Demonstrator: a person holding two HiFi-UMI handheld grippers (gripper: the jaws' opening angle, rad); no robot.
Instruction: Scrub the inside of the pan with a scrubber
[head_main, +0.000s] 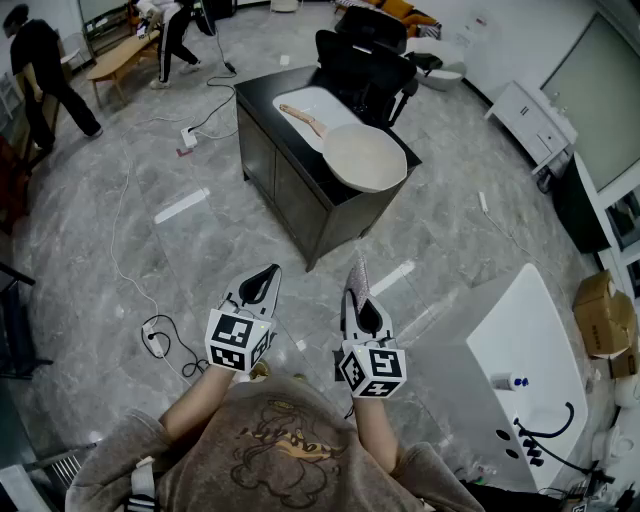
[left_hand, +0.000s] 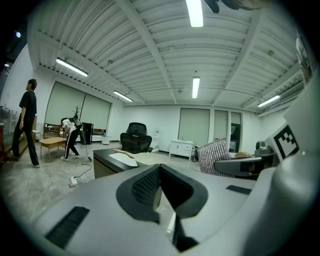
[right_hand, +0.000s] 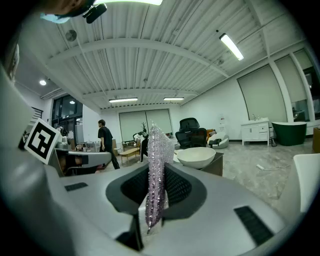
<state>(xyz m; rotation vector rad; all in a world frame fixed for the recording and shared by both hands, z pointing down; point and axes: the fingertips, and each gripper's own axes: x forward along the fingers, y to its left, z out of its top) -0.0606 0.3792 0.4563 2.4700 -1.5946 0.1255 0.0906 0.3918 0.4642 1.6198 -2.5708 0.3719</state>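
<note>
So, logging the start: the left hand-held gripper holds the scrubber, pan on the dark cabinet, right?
No: the right hand-held gripper holds the scrubber, as the right gripper view shows. The left hand-held gripper is shut, empty. The pan is on the dark cabinet.

Ahead of me the pan lies on the counter, a chair behind it. Nearer, my left gripper sits beside my right gripper, which has the scrubber between its 2 jaws.
</note>
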